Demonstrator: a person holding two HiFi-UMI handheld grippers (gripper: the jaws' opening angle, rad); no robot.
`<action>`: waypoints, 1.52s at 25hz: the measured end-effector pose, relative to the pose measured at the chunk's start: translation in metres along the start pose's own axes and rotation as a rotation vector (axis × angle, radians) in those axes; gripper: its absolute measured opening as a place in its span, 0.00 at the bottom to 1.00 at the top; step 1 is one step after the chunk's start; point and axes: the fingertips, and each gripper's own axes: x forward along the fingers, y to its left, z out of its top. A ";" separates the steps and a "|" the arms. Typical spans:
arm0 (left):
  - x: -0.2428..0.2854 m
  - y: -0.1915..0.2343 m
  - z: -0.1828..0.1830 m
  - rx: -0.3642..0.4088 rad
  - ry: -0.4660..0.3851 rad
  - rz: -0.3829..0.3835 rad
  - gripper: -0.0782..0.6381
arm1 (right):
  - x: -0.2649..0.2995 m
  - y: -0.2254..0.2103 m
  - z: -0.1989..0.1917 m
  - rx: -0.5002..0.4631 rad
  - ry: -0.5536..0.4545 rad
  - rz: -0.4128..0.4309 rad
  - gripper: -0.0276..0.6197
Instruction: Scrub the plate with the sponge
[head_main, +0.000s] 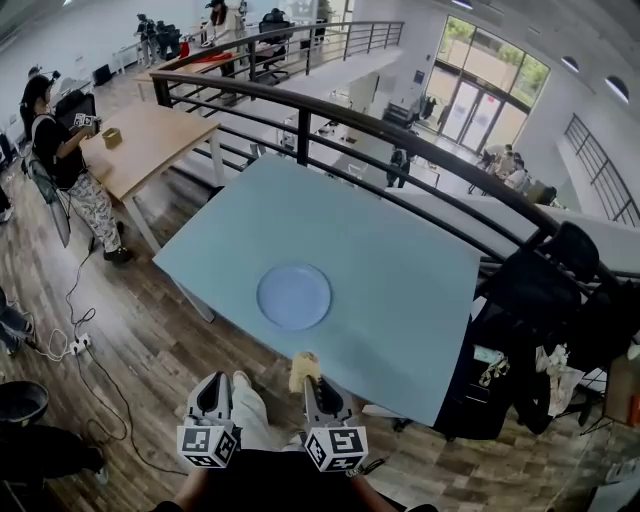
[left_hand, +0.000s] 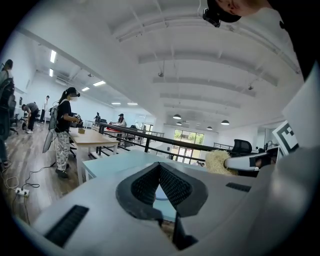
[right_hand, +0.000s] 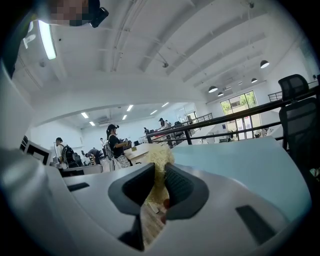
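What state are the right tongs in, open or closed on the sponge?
Closed on the sponge: in the right gripper view the right tongs press the yellow material from both sides.

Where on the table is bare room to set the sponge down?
The table is bare all around the plate. The widest patch lies between the plate and the right edge, and there is more behind it toward the far edge. Nowhere is crowded, since only the plate sits there.
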 end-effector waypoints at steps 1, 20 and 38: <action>0.005 0.002 0.001 0.001 0.003 -0.008 0.11 | 0.003 -0.002 0.000 0.004 0.000 -0.011 0.14; 0.126 0.039 0.024 0.012 0.067 -0.156 0.11 | 0.096 -0.021 0.023 0.039 0.005 -0.142 0.14; 0.227 0.102 0.075 0.029 0.080 -0.356 0.11 | 0.199 0.012 0.062 0.052 -0.044 -0.293 0.14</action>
